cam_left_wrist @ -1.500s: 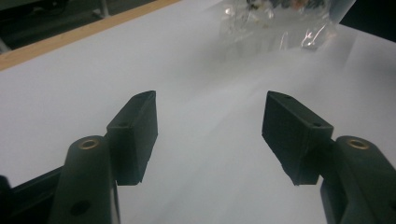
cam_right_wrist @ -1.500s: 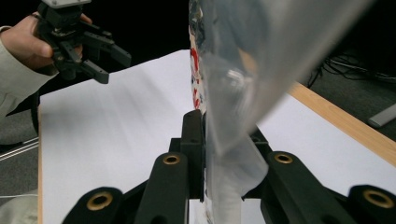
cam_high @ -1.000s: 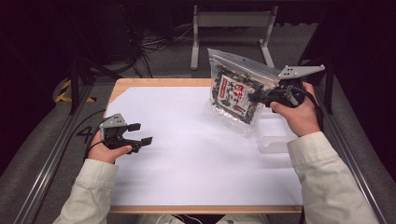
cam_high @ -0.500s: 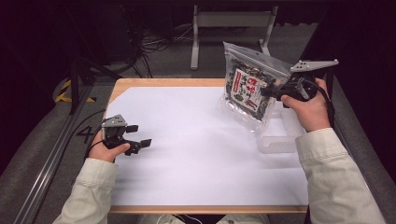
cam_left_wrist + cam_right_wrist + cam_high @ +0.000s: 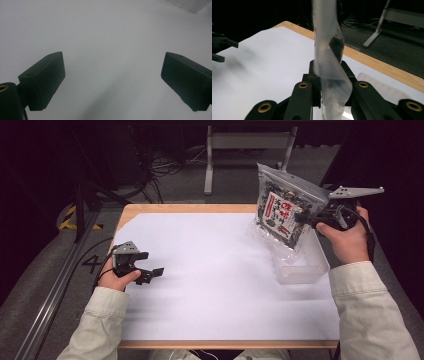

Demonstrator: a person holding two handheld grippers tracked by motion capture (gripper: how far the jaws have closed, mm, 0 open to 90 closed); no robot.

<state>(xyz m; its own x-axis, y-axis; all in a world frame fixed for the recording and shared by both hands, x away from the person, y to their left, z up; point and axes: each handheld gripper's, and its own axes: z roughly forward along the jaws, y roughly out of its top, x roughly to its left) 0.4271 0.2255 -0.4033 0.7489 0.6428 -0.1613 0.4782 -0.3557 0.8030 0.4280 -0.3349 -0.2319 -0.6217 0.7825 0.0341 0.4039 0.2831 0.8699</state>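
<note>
Pinching dark-filled clear bag above clear tray: right claw; left claw spread.

A big white sheet is spread over a wooden table. The wood is seen only as a thin brown edge at the far side and the near side. Behind the table, a grey floor is seen. Black cables are tangled on it. A white metal stand is placed on the floor behind the table, with two legs and a bar across. Yellow and black tape is stuck on the floor at the left. A metal rail is laid along the left side.
</note>
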